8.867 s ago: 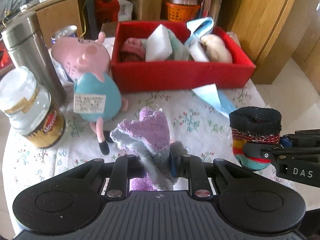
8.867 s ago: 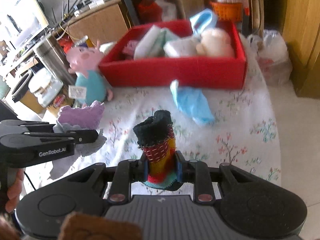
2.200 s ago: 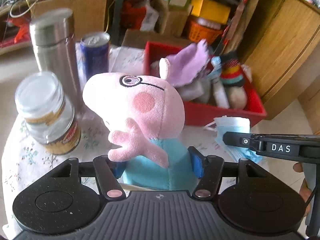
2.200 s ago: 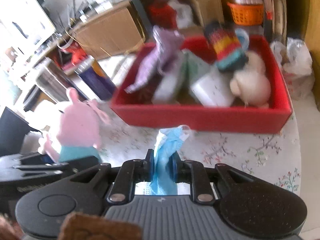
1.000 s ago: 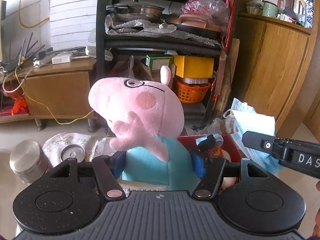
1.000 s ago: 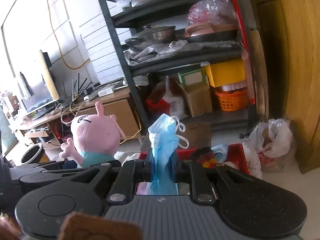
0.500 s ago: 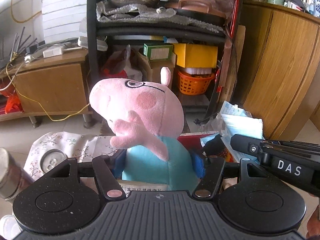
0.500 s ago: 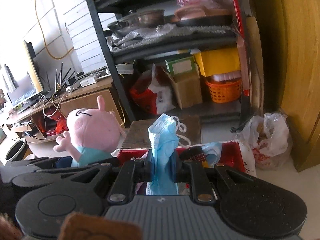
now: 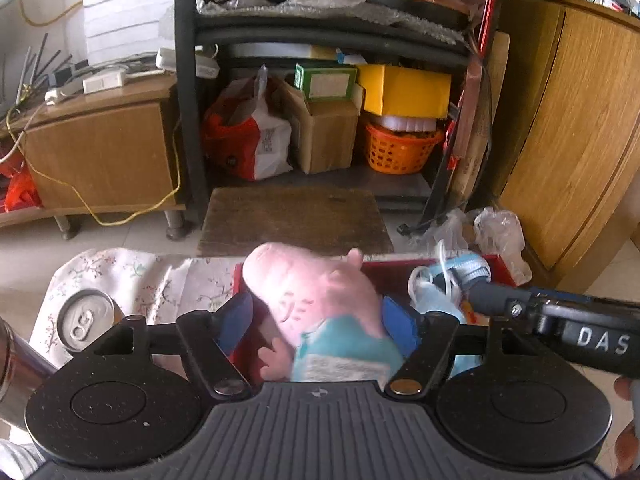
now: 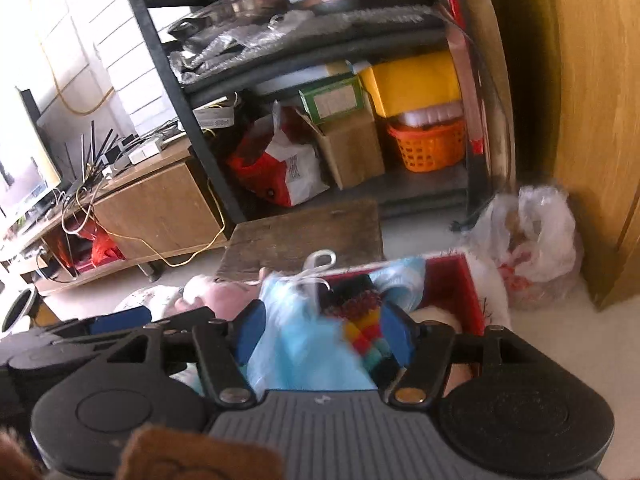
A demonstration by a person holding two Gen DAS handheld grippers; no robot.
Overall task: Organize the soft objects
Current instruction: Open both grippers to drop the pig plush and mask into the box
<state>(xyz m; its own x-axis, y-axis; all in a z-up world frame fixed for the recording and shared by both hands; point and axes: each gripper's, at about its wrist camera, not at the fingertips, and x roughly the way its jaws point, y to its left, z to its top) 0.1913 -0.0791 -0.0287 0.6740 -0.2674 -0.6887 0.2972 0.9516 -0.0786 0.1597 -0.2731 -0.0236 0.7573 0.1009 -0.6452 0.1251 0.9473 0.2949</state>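
The pink pig plush (image 9: 316, 304) with a teal body lies tipped over between the spread fingers of my left gripper (image 9: 318, 320), over the red box (image 9: 404, 268). My left gripper is open. The blue face mask (image 10: 296, 344) hangs loose between the spread fingers of my right gripper (image 10: 322, 332), which is open above the red box (image 10: 452, 284). The striped sock (image 10: 360, 320) lies in the box beside the mask. The right gripper (image 9: 472, 292) shows in the left wrist view with the mask (image 9: 436, 292) at its tip.
A drink can (image 9: 86, 320) and a steel flask (image 9: 16, 364) stand at the left on the flowered cloth (image 9: 160, 276). Beyond the table are a black shelf rack (image 9: 332, 40), a wooden cabinet (image 9: 568, 120) and a plastic bag (image 10: 536, 236) on the floor.
Both grippers have opened over the red box. The pig plush has dropped and tipped over out of the left fingers. The mask has slumped down out of the right fingers.
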